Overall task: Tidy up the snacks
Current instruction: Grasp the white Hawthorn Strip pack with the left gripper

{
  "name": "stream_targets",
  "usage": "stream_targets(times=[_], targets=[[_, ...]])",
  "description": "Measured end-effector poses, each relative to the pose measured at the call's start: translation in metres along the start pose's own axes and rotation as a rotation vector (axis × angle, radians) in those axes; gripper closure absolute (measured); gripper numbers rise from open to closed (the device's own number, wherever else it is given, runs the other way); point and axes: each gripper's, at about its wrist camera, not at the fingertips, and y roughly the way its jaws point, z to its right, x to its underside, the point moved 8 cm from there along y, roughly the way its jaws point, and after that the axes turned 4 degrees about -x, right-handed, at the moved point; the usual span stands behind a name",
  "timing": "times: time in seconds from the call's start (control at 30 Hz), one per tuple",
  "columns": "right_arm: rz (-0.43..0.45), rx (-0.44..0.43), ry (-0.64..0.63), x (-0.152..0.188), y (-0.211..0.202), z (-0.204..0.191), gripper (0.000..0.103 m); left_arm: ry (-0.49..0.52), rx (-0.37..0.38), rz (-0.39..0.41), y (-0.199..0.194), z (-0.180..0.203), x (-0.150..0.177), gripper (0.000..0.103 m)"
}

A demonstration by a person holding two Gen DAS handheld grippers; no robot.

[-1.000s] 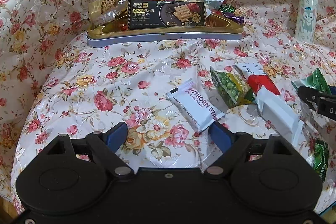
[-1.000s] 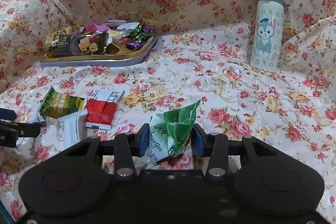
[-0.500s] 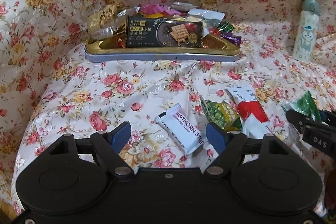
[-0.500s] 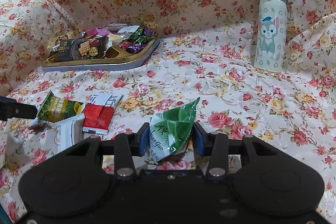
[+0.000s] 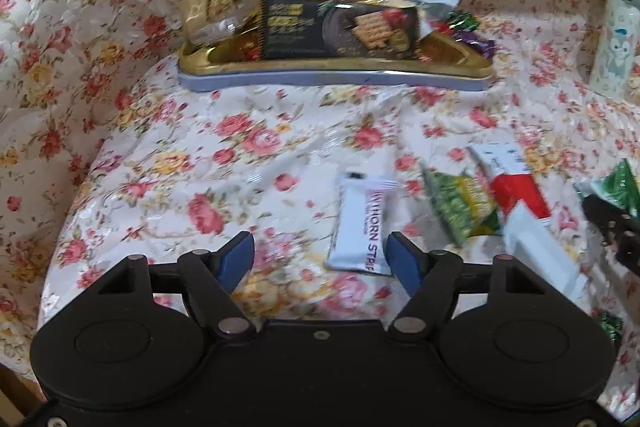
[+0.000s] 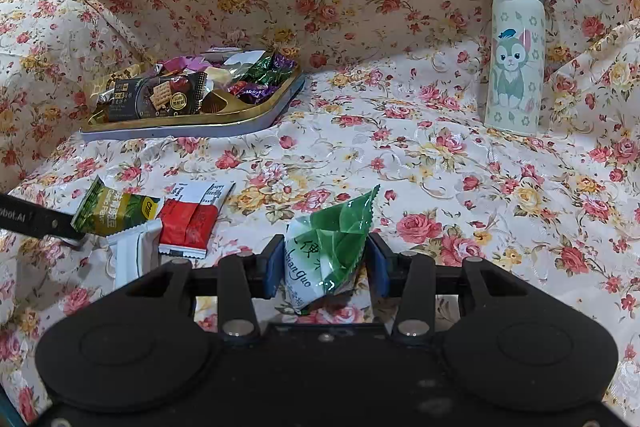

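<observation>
My left gripper (image 5: 320,257) is open, its blue pads either side of the near end of a white hawthorn strip bar (image 5: 362,225) lying on the floral cloth. My right gripper (image 6: 325,265) is shut on a green and white snack packet (image 6: 330,247), held just above the cloth; the packet also shows at the right edge of the left wrist view (image 5: 618,189). A gold tray (image 5: 332,69) full of wrapped snacks sits at the back, also in the right wrist view (image 6: 192,121). A green pea packet (image 6: 114,213), a red and white packet (image 6: 192,221) and a white bar (image 6: 130,257) lie together.
A pale cartoon-cat bottle (image 6: 514,55) stands upright at the back right, also in the left wrist view (image 5: 616,39). The flowered cloth (image 6: 400,155) rises in folds behind and to the left of the tray. The left gripper's finger (image 6: 36,221) reaches in beside the pea packet.
My left gripper has shifted right and closed in, so the hawthorn strip bar now lies between its pads. The right gripper has kept its hold on the green packet and lifted slightly.
</observation>
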Motion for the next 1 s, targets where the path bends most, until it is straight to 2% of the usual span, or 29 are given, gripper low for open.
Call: stream_targets(times=[0.13,0.37,0.53,0.6,0.83,1.0], targets=[[0.0,0.0,0.0,0.0,0.0,0.0,0.057,-0.031,0.036,-0.003,0.001,-0.002,-0.005,0.03],[-0.003,0.004,-0.007,0.0,0.0,-0.001,0.056,0.085,0.039,0.025,0.007,0.015,-0.014,0.029],[-0.004,0.004,-0.007,0.0,0.001,-0.001,0.056,0.072,0.062,0.016,0.014,0.016,-0.015,0.03],[-0.004,0.003,-0.006,0.0,0.001,-0.001,0.056,0.059,0.075,0.015,0.014,0.015,-0.016,0.033],[-0.005,0.006,-0.008,0.0,0.0,-0.002,0.056,0.05,0.112,0.021,0.008,0.019,-0.019,0.07],[-0.009,0.012,-0.02,0.001,0.002,-0.003,0.056,-0.004,0.127,0.022,-0.001,0.012,-0.017,0.073]])
